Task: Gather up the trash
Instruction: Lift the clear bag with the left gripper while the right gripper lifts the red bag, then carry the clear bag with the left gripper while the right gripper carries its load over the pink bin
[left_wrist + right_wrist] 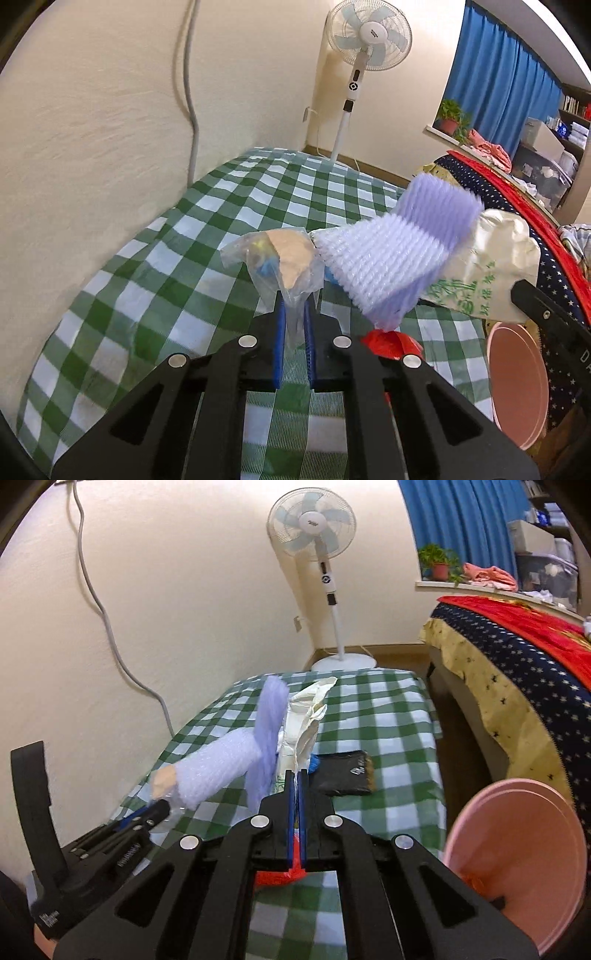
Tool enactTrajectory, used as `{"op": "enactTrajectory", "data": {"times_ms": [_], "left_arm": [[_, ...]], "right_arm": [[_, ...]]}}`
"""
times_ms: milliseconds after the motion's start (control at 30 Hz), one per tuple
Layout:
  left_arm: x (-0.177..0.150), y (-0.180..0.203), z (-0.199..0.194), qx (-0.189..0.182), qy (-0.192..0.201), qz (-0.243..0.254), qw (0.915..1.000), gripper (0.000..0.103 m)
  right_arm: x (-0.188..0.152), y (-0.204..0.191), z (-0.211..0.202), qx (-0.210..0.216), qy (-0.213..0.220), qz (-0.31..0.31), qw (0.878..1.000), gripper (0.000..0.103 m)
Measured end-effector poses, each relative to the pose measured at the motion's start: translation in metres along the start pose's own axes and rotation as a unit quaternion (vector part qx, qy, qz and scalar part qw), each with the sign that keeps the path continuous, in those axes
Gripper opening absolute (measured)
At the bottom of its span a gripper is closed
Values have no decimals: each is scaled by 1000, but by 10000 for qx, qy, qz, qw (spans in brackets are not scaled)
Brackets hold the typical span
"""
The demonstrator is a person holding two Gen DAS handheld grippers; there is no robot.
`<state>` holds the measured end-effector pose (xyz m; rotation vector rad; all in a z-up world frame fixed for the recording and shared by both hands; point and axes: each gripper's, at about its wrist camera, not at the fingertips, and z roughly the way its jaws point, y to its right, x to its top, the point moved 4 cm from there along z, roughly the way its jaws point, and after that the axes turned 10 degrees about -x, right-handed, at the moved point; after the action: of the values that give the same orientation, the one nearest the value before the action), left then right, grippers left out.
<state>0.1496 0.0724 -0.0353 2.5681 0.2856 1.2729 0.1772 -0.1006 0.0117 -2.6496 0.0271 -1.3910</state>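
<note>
Left hand-held gripper: clamped on clear plastic bag.
Right hand-held gripper: clamped on white bag, lifted above bench.

Green-white checked tablecloth, lilac foam net (ribbed), pink bin

Warm, even indoor light with soft shadows. Heavy fisheye bending and dark corners in both views. The lilac-and-white foam mesh sleeve smears with motion blur; everything else is pretty sharp.
</note>
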Motion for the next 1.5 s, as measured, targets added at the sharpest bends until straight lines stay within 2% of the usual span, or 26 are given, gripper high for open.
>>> {"op": "enactTrajectory", "data": {"times_ms": [167, 400, 1133, 1500], "left_arm": [[0, -6, -18, 44, 95, -47, 9999, 9], [3, -5, -38, -73, 287, -12, 9996, 9], [-8, 54, -44, -659, 455, 568, 9952, 9], [-18, 103, -37, -1166, 485, 1062, 9863, 9]], "right_arm": [[-1, 10, -21, -160, 136, 32, 9998, 2], [1, 27, -49, -348, 350, 127, 9987, 2], [-8, 71, -82, -766, 511, 310, 9953, 2], [-8, 114, -97, -1477, 795, 688, 9834, 2]]}}
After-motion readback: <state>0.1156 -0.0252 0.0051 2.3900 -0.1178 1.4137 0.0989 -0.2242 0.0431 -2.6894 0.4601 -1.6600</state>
